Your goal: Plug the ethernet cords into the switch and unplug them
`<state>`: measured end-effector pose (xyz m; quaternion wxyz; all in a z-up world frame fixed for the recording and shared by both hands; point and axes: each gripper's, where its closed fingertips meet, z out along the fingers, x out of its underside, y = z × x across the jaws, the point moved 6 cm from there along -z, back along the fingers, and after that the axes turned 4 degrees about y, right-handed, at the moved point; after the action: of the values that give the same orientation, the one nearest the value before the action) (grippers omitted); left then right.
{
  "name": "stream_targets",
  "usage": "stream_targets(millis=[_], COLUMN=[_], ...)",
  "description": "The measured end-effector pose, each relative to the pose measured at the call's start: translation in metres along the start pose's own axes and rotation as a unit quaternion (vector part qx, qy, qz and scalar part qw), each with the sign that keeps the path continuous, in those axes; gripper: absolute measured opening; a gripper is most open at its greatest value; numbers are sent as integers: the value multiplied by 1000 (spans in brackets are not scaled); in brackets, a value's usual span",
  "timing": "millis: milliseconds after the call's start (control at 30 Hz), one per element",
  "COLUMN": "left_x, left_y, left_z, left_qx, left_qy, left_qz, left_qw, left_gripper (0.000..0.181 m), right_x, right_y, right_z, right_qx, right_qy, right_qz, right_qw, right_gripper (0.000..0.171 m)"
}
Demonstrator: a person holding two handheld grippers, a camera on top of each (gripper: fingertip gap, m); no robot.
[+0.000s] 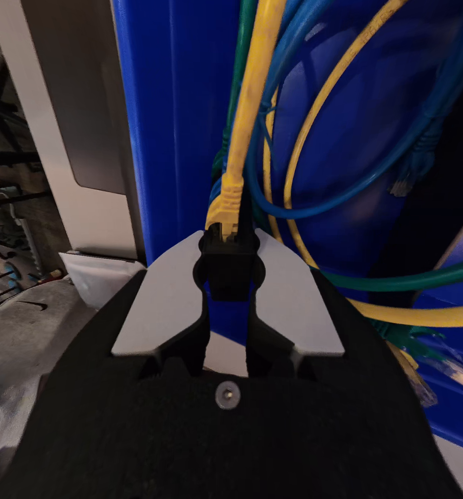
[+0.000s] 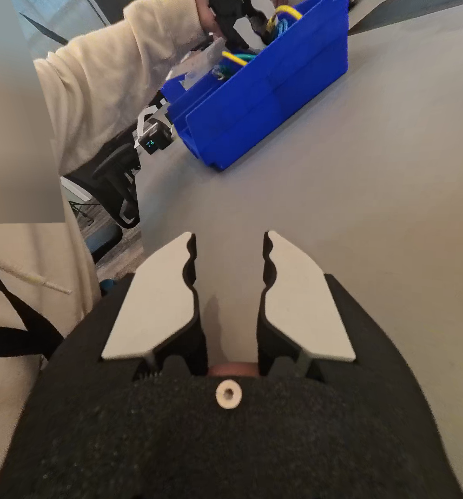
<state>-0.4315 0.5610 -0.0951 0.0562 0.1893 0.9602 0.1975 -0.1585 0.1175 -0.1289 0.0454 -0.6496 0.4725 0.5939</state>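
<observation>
My left gripper [image 1: 229, 237] is shut on a small black switch [image 1: 229, 272] and holds it in front of a blue bin [image 1: 176, 135]. A yellow ethernet cord [image 1: 248, 108] hangs down, and its plug [image 1: 226, 205] sits in the switch's top port. Blue [image 1: 319, 208] and green [image 1: 387, 280] cords loop inside the bin. My right gripper [image 2: 229, 237] is open and empty over the grey table [image 2: 360, 189], well short of the bin [image 2: 265, 108]. The left gripper [image 2: 230, 24] shows dark above the bin's far end.
Loose plugs lie in the bin at the right: a blue one [image 1: 411, 172] and a clear-tipped yellow one [image 1: 424, 391]. A person's cream sleeve [image 2: 103, 81] reaches to the bin. A small black device with a lit screen [image 2: 154, 137] and an office chair [image 2: 117, 183] are at the table's left edge.
</observation>
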Motion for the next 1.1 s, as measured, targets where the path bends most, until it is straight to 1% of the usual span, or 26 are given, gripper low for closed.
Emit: stream_targets(millis=[67,133,200,267,333,433,533,600,667,733,800,900,1000,1100], left_x=[-3,-3,-1,3,8,16,15,6,-12,-36,-65,-116,-169,-218], left_y=[0,1,0,-1,-1,0,-4,-10,-21,-32,-45,-66,-88,-107], left_z=[-9,-25,-48,-80,-122,-200,-282,-330,-369,-397,-419,-441,-443,-418], left_qx=[-27,-50,-78,-116,-165,-248,-329,-383,-427,-467,-513,-550,-551,-527], left_qy=[-1,7,17,21,24,23,16,15,0,-20,-48,-119,-187,-218], left_qz=[5,8,12,10,3,-18,-32,-27,-24,-16,-11,-13,-5,15], left_qw=[1000,999,997,993,986,968,944,923,904,884,857,826,813,822], left_gripper=[29,29,29,29,29,29,29,29,29,29,29,29,29,29], right_x=[0,-1,-2,-3,-6,-11,-15,-19,-25,-35,-46,-60,-69,-70], right_y=[0,0,0,0,3,10,22,31,40,51,63,84,106,126], right_z=[-1,-3,-5,-6,-9,-16,-24,-30,-38,-48,-59,-78,-94,-103], right_qx=[1,-1,2,9,13,17,15,14,21,28,28,31,46,58], right_qy=[-2,-4,-3,-1,-6,-20,-32,-38,-44,-56,-76,-109,-129,-132], right_qz=[0,0,-6,-16,-24,-36,-52,-69,-96,-121,-134,-156,-194,-227], right_qw=[1000,1000,1000,1000,1000,999,998,997,994,991,988,981,971,963], right_gripper=[47,47,47,47,47,46,46,46,46,46,46,46,46,46])
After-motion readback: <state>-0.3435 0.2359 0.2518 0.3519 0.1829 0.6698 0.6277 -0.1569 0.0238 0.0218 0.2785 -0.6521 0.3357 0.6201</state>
